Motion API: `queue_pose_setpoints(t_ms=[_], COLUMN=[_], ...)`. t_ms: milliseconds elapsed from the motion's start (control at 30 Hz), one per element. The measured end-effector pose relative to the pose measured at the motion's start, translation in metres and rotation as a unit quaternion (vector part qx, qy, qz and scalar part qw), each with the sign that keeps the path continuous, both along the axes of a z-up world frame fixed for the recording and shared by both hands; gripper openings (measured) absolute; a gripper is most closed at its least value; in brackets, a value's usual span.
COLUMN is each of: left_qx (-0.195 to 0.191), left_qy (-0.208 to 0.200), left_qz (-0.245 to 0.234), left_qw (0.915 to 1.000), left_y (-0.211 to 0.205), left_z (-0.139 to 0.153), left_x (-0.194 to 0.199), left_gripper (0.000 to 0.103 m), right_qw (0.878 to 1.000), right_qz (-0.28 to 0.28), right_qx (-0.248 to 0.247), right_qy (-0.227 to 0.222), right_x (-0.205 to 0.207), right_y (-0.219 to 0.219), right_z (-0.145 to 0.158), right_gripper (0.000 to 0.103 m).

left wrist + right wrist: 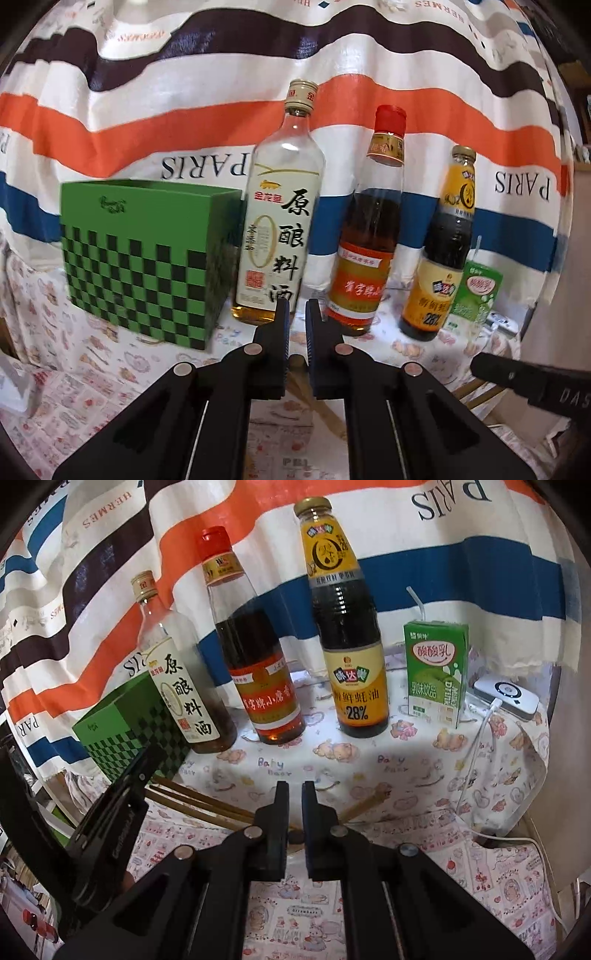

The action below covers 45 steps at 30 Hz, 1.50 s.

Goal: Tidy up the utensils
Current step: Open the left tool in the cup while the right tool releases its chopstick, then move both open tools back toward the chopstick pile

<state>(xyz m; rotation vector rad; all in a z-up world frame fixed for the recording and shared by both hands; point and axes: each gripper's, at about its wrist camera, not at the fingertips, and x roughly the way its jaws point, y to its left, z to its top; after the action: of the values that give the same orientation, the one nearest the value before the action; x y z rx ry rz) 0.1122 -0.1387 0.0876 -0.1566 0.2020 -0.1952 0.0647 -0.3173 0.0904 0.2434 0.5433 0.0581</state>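
Nearest, both claws are black hard plastic with flat pads. The right claw (291, 788) has its jaws drawn almost together with a thin slot left, and the left claw (297, 306) looks the same; neither pinches anything that I can see. The chopsticks (199, 803), thin brown wooden sticks, lie loose on the counter (369, 760) right under and beside the right claw, some ends poking out on its right, well short of the counter's back edge. They are slim, round-ish and probably slippery, so a nearly closed claw may push them along the cloth instead of catching them, or pick one and let it swing and drop. The cover is a soft printed cloth with creases, which could bunch up under a dragging fingertip. At the back left stands the green box (147, 258), stiff card with a black checker print and an open top, likely where the sticks go. Touching or nearly touching it is the wine bottle (280, 206), then the oil bottle (369, 236) and sauce bottle (439, 251), all tall glass and narrow-based; a long stick carried carelessly towards the box could knock one over. Near the back right corner sit a carton (436, 672) with a straw and a white charger (506, 696) whose cable could snag.
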Motion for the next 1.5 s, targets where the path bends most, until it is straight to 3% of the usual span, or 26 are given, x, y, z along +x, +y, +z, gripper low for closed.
queue_pose_setpoints(t_ms=[67, 100, 200, 300, 367, 533, 633, 767, 833, 967, 1033, 1433, 1500], left_qx=[0.006, 0.005, 0.002, 0.008, 0.013, -0.011, -0.033, -0.025, -0.018, -0.011, -0.009, -0.018, -0.011], left_qy=[-0.004, -0.004, -0.014, -0.023, -0.031, -0.045, -0.043, -0.046, -0.046, -0.053, -0.055, -0.029, 0.001], left_qz=[0.013, 0.014, 0.022, 0.029, 0.031, 0.047, 0.049, 0.058, 0.066, 0.075, 0.081, 0.085, 0.093], left_qw=[0.9999, 0.9999, 0.9996, 0.9993, 0.999, 0.9978, 0.9973, 0.9969, 0.9966, 0.9957, 0.9952, 0.9958, 0.9956], left_y=[0.004, 0.007, 0.02, 0.031, 0.039, 0.069, 0.085, 0.1, 0.106, 0.12, 0.125, 0.139, 0.14], left_z=[0.0, 0.001, 0.005, 0.013, 0.017, 0.02, 0.017, 0.013, 0.011, 0.003, -0.002, -0.036, -0.045], left_x=[-0.005, -0.007, -0.016, -0.029, -0.039, -0.068, -0.078, -0.093, -0.101, -0.12, -0.128, -0.134, -0.122], left_gripper=[0.011, 0.017, 0.033, 0.041, 0.045, 0.07, 0.071, 0.075, 0.085, 0.088, 0.095, 0.102, 0.102], right_qw=[1.0, 1.0, 1.0, 1.0, 1.0, 1.0, 0.999, 0.997, 0.996, 0.993, 0.992, 0.996, 0.996], right_qz=[-0.007, -0.003, 0.012, 0.011, 0.014, 0.015, 0.024, 0.042, 0.049, 0.066, 0.074, 0.069, 0.065], right_qx=[-0.005, -0.004, -0.006, -0.01, -0.001, -0.004, -0.005, 0.006, 0.009, 0.012, 0.009, -0.031, -0.031], right_qy=[0.009, 0.008, -0.004, -0.007, -0.009, -0.027, -0.041, -0.064, -0.077, -0.099, -0.101, -0.057, -0.044], right_x=[-0.001, -0.002, -0.009, -0.01, -0.012, -0.02, -0.029, -0.045, -0.054, -0.071, -0.076, -0.09, -0.087], right_y=[0.001, 0.002, 0.008, 0.01, 0.01, 0.015, 0.018, 0.019, 0.02, 0.028, 0.035, 0.061, 0.059], right_z=[0.001, 0.002, 0.007, 0.009, 0.01, 0.016, 0.023, 0.036, 0.042, 0.051, 0.05, 0.008, -0.006], right_gripper=[0.011, 0.013, 0.029, 0.038, 0.051, 0.059, 0.062, 0.068, 0.069, 0.075, 0.075, 0.081, 0.081])
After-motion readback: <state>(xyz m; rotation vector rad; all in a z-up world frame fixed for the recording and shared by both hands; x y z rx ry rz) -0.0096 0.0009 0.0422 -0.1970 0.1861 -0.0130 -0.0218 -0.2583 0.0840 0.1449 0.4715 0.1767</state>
